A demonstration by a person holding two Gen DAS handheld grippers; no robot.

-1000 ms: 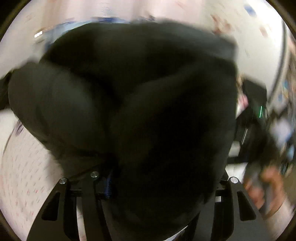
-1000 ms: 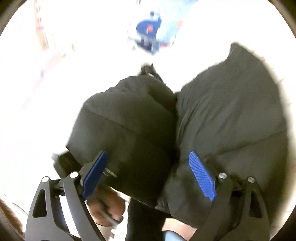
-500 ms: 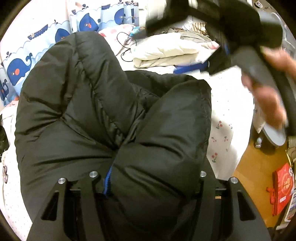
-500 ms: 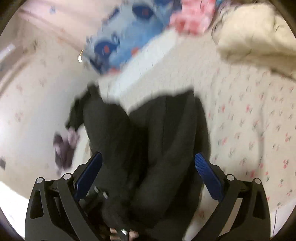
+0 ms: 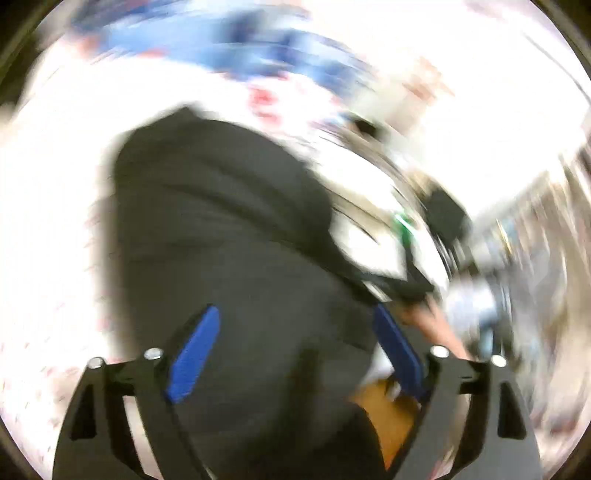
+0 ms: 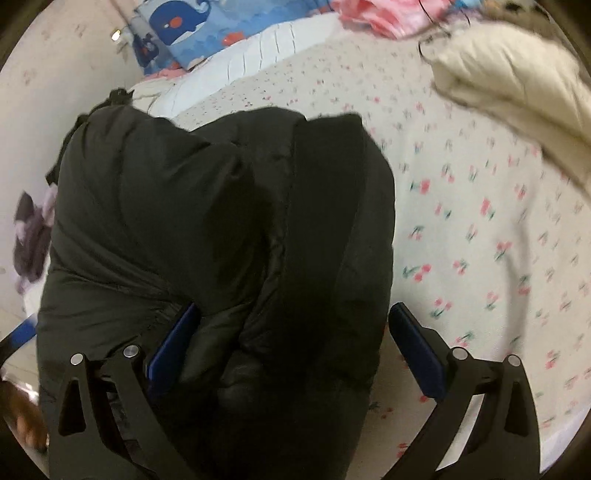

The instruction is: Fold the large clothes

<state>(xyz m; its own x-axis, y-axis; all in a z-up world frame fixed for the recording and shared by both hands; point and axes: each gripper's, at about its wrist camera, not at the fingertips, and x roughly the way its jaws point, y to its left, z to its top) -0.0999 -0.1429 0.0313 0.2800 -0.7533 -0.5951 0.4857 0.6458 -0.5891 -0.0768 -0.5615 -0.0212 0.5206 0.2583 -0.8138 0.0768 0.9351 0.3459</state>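
Left wrist view is taken from behind the left gripper (image 5: 295, 354), looking forward and down along its fingers, very close to the black jacket (image 5: 229, 251); frame is heavily motion-blurred. Right wrist view is taken from behind the right gripper (image 6: 291, 354), aimed down at the same jacket (image 6: 221, 236) at close range, with the floral bed (image 6: 480, 229) seen beyond, sharp. The jacket and the bed (image 5: 48, 206) are shared by both views.

One black puffer jacket (image 6: 221, 229), one cream folded garment (image 6: 517, 81), one whale-print pillow (image 6: 192, 22), two claws.
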